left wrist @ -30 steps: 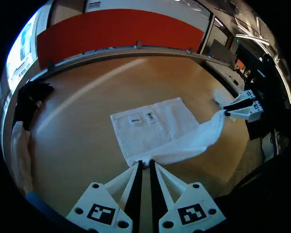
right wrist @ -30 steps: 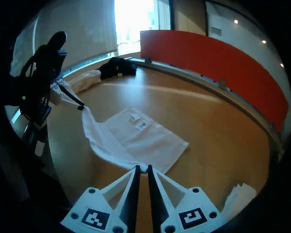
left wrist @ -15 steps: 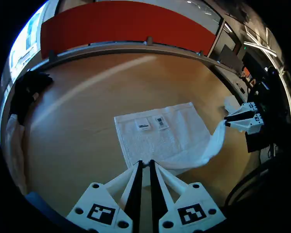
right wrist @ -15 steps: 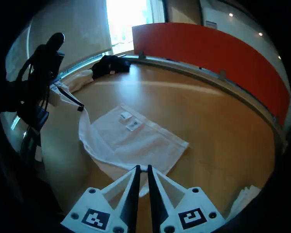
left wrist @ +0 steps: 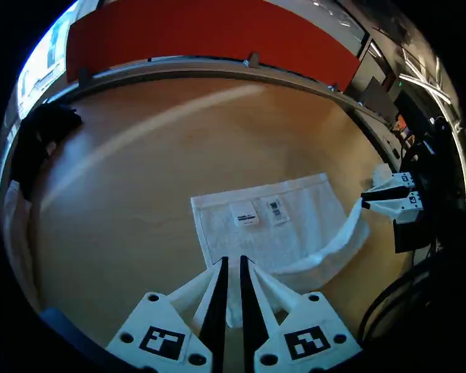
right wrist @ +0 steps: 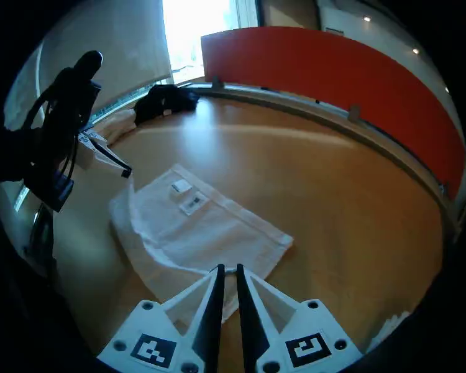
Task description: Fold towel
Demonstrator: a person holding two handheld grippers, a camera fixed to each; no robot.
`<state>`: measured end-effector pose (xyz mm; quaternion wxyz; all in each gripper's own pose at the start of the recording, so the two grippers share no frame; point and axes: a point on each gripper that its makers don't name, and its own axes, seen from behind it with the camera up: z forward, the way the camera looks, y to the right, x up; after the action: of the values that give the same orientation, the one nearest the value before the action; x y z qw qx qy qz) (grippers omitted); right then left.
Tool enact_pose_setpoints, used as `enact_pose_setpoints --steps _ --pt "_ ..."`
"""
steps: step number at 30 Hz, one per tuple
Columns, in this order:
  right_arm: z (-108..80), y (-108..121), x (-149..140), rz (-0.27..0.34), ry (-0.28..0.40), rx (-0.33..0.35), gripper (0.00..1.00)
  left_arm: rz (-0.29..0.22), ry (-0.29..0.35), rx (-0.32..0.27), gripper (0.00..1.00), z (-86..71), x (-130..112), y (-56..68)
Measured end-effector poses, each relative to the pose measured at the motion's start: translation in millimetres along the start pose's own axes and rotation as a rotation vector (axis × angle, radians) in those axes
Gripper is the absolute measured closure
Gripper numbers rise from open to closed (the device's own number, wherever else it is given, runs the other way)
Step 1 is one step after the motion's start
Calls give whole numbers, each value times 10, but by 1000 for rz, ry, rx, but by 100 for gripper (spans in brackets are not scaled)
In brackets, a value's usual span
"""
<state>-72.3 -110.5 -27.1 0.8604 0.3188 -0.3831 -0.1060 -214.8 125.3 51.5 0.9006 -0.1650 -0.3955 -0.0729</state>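
Towel: We saw the white towel point(left wrist: 276, 227) lying mostly flat just ahead of both tongs, tags facing up, with its near edge lifted off the table point(left wrist: 127, 186).
Change: Over the last second the lifted edge had risen. The strip hanging between the two tongs had gone slacker and sagged over the flat part, and a bit of cloth now drooped below each pair of tips.
Left tongs: The left tongs point(left wrist: 233, 261) were clenched on the corner nearest them.
Right tongs: The right tongs point(right wrist: 229, 268) were likewise clenched on their own corner; from the left tongs they sat off to the right point(left wrist: 365, 200).
Meaning: We judged the first fold to be under way, with the near edge raised but not yet carried across to the far, tagged edge.
Surroundings: A dark bundle point(left wrist: 40, 133) lay far beyond the left tongs near the table's rim, well apart from the towel, with a red panel point(left wrist: 202, 34) behind.
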Motion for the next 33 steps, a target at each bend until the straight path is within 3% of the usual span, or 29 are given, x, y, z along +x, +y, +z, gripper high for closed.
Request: enact_pose_setpoints --steps 5,11,24,28,30,33 --pt "118 123 66 1 -7 -13 86 -38 -11 -1 87 135 72 -78" --pt "197 176 35 3 -28 -16 86 -48 -21 1 87 241 89 -152" --pt "203 146 -51 -11 -46 -17 86 9 -52 -23 85 227 -86 -126" --pt "206 143 -69 -17 -50 -18 86 33 -73 -32 63 248 -169 -115" --pt "207 144 -77 -19 -51 -17 86 40 -79 -37 45 258 -198 -103" --pt "203 144 -90 -20 -52 -16 86 48 -84 -48 37 274 -234 -75"
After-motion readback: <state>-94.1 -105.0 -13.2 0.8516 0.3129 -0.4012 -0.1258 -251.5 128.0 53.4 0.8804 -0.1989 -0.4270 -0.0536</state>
